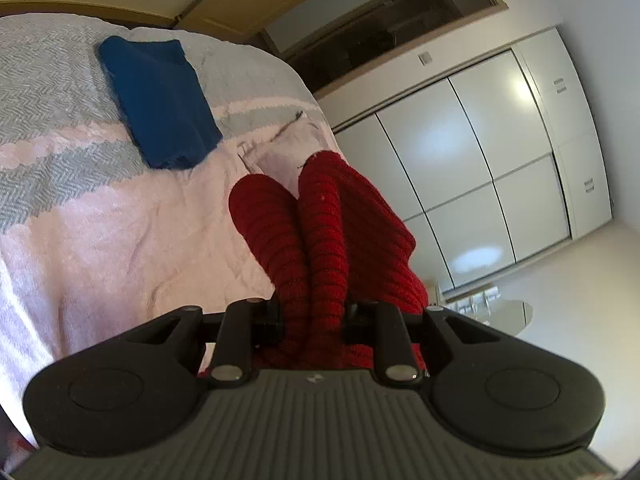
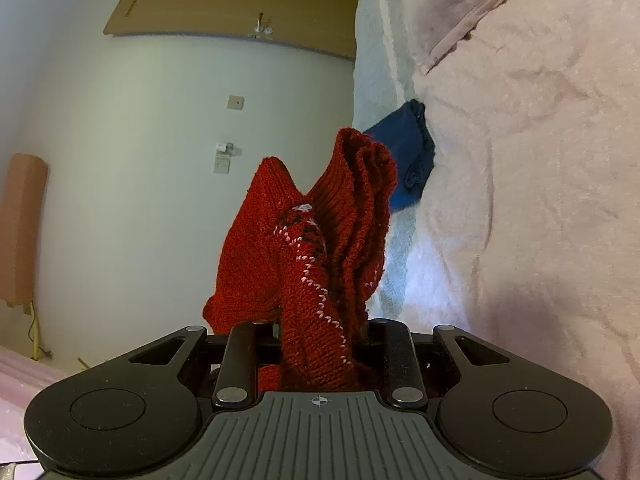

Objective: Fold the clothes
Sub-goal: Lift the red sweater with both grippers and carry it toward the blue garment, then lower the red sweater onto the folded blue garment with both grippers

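While both pairs of jaws are pinching red knit, the left gripper [image 1: 312,320] is clamping bunched ribbed folds of the sweater [image 1: 320,232], and the right gripper [image 2: 320,336] is clamping another part of it [image 2: 312,248]. Fabric is hiding all the fingertips, and the wool between the two grips is lying outside both views. From the left wrist, two thick ribbed rolls are running toward twelve o'clock, hanging past the edge of the bed [image 1: 100,208]. From the right wrist, the knit is standing up in crumpled peaks, showing a white stitched zigzag and a dark pattern too bunched to read. At eleven o'clock in the left view, a folded blue garment [image 1: 160,100] is lying flat on the bed, well apart from the sweater.
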A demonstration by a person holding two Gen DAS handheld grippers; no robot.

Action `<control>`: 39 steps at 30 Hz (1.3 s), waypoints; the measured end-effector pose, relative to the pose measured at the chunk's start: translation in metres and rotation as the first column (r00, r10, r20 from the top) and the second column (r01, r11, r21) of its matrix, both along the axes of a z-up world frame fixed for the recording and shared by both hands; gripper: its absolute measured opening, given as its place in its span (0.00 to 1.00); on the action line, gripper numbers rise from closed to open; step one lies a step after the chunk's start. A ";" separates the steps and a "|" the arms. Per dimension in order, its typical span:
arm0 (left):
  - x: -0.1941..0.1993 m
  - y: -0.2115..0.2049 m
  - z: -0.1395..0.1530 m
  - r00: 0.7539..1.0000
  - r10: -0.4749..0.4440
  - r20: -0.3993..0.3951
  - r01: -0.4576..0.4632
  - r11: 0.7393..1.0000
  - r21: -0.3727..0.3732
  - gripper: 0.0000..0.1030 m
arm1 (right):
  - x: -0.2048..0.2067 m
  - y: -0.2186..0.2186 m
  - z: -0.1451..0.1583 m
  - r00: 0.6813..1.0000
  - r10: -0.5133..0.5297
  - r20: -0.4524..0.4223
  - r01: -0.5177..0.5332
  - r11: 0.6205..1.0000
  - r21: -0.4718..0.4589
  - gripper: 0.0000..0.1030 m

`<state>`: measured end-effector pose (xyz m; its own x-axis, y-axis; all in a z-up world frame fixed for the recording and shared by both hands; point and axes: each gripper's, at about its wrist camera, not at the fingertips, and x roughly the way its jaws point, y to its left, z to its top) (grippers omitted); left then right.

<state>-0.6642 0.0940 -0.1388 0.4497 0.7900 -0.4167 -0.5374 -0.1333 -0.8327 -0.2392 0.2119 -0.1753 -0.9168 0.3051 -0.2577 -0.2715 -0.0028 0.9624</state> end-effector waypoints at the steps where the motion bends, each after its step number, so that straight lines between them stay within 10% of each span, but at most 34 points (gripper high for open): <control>1: -0.007 0.004 0.001 1.000 0.001 0.000 -0.001 1.000 -0.004 0.18 | -0.005 0.001 -0.001 1.000 -0.006 -0.001 0.006 1.000 -0.008 0.23; 18: -0.226 0.270 -0.002 0.942 -0.325 -0.081 0.324 0.946 -0.021 0.18 | -0.178 0.139 -0.028 0.945 -0.325 -0.039 0.321 0.943 -0.087 0.24; 28: -0.275 0.436 -0.004 0.910 -0.395 -0.125 0.398 0.917 0.008 0.18 | -0.257 0.278 -0.033 0.909 -0.416 -0.028 0.413 0.907 -0.081 0.23; 39: -0.303 0.492 -0.089 0.911 -0.406 -0.073 0.394 0.909 -0.135 0.18 | -0.290 0.338 -0.103 0.922 -0.378 0.081 0.387 0.904 -0.183 0.24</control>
<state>-0.9677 0.5863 -0.2278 0.6706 0.4963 -0.5513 -0.6429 0.0181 -0.7657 -0.5294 0.5496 -0.2780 -0.7262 0.5710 -0.3829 -0.2554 0.2930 0.9213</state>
